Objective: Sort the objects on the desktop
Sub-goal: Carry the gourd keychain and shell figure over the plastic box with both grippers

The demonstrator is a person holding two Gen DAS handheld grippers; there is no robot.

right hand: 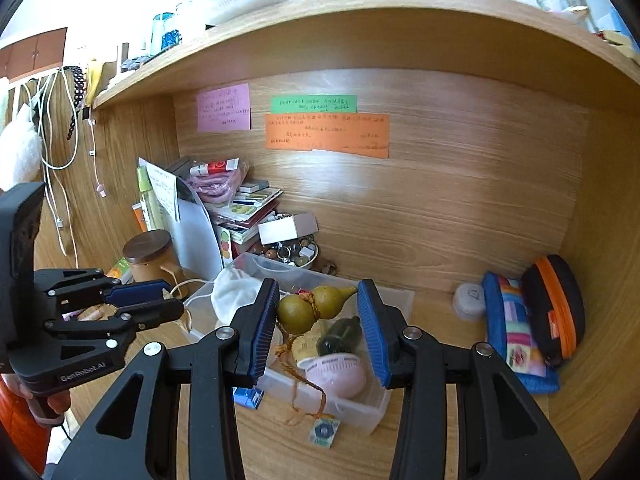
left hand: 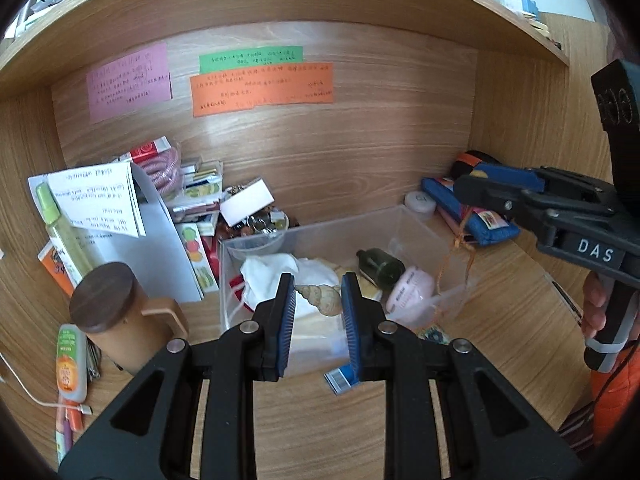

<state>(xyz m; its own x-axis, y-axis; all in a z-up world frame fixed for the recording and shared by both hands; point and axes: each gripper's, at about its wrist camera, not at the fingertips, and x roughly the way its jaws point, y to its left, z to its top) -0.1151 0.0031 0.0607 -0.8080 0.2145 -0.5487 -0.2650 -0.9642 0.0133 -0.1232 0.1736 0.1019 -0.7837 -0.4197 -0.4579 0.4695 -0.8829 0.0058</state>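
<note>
My left tongs [left hand: 319, 294] pinch a spiralled beige seashell [left hand: 320, 298] above the clear plastic bin [left hand: 416, 220]. My right tongs [right hand: 318, 320] pinch a smooth olive-yellow gourd [right hand: 316, 306], its braided cord [right hand: 298, 384] trailing down into the bin.

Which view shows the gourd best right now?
The right wrist view: the gourd sits whole between the right gripper's pads, both bulbs and the cord visible, above the clear bin. The left wrist view shows only the right gripper side-on, with orange cord dangling below; the gourd's body is hidden.
</note>
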